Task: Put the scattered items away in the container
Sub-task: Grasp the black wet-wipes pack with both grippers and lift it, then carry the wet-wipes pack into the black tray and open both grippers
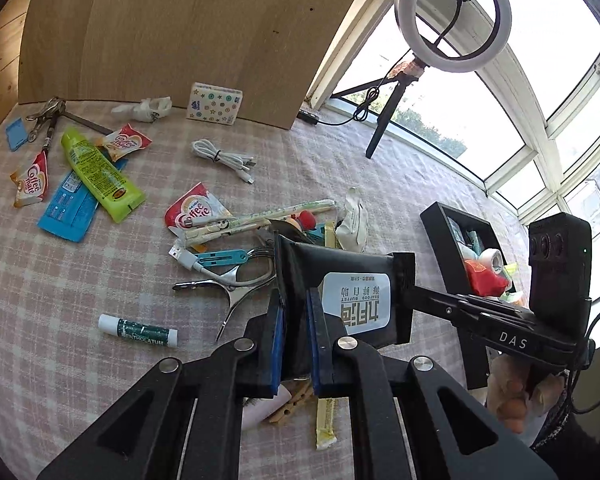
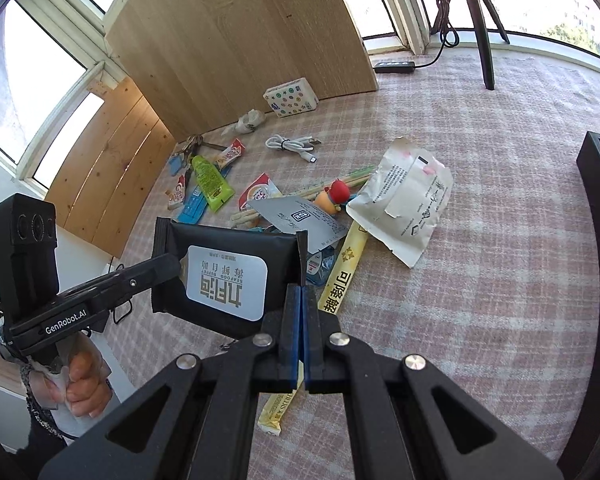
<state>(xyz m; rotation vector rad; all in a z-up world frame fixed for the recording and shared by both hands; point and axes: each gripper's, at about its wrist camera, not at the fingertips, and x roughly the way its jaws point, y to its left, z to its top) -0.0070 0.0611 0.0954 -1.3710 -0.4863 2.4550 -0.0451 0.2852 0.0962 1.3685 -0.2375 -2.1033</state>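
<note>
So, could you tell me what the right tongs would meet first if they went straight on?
Probably the yellow sachet on the tablecloth, just past the black wipes pack they grip; depth is uncertain.

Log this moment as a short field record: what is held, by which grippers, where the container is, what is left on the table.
held item: black wet-wipe pack, lifted off the table
left gripper: shut on one end of the pack
right gripper: shut on the other end seam
container: black tray, on the right in the left wrist view, already partly filled
left on table: green tube, white cable, lip balm, yellow sachet
surface: checked tablecloth
</note>
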